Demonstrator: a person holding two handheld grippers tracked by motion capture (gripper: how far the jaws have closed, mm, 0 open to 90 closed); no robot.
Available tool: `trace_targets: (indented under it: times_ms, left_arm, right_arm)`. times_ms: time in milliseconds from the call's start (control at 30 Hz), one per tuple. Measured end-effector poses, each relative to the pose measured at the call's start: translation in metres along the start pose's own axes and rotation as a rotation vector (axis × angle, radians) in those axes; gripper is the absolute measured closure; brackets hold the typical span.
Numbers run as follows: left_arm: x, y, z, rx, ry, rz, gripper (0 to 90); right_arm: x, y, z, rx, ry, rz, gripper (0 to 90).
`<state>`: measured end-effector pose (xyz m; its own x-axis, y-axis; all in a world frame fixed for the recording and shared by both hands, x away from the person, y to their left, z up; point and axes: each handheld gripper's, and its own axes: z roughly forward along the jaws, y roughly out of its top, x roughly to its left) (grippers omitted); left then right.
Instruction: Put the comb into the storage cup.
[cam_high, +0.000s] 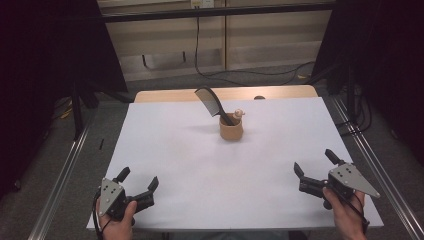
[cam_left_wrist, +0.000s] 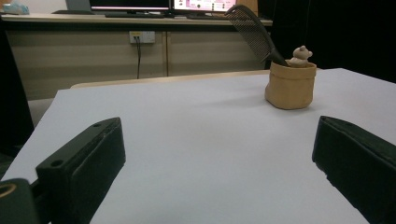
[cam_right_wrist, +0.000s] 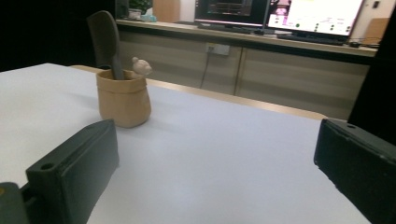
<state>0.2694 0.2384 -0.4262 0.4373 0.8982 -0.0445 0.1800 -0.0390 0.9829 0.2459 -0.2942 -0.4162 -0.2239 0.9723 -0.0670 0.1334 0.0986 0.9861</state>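
A little tan cup (cam_high: 231, 130) stands upright on the white table (cam_high: 190, 160), a bit above the middle of the high view. A black comb (cam_high: 209, 100) stands in the cup and leans up toward the upper left of that frame. A tiny tan toy (cam_high: 239, 114) peeks over the cup's rim on the right side, just beside the comb.

The left gripper (cam_high: 138, 181) is at the lower left of the high view, held by a hand (cam_high: 117, 222) at the bottom edge. Its two black jaws are spread wide apart and hold nothing. The right gripper (cam_high: 315, 161) is at the lower right, held by the other hand (cam_high: 346, 212). Its jaws are spread wide too, with nothing between them. Both grippers are well apart from the cup.

In the left gripper view, the cup (cam_left_wrist: 290, 85) sits at the upper right, with the comb (cam_left_wrist: 254, 30) sticking up to the left of the toy (cam_left_wrist: 300, 55). In the right gripper view, the cup (cam_right_wrist: 123, 98) sits at the upper left, with the comb (cam_right_wrist: 105, 35) and toy (cam_right_wrist: 141, 66) in it.
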Motion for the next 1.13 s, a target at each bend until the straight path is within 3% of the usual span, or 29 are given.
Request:
trace_targets:
  times_ms: [300, 367, 800, 1133]
  left_arm:
    - [0.000, -0.001, 0.000, 0.012, 0.003, 0.006, 2.7]
    - [0.000, -0.001, 0.000, 0.016, 0.003, 0.003, 2.7]
    - [0.001, -0.001, -0.001, 0.013, -0.013, -0.014, 2.7]
    - [0.003, -0.001, 0.002, 0.026, 0.010, -0.015, 2.6]
  right_arm:
    - [-0.009, -0.014, -0.010, -0.003, -0.055, 0.038, 0.0]
    - [-0.010, -0.016, -0.011, -0.002, -0.070, 0.026, 0.0]
    - [-0.011, -0.026, -0.007, 0.035, -0.045, 0.053, 0.0]
    - [-0.011, -0.027, -0.004, 0.035, -0.023, 0.069, 0.0]
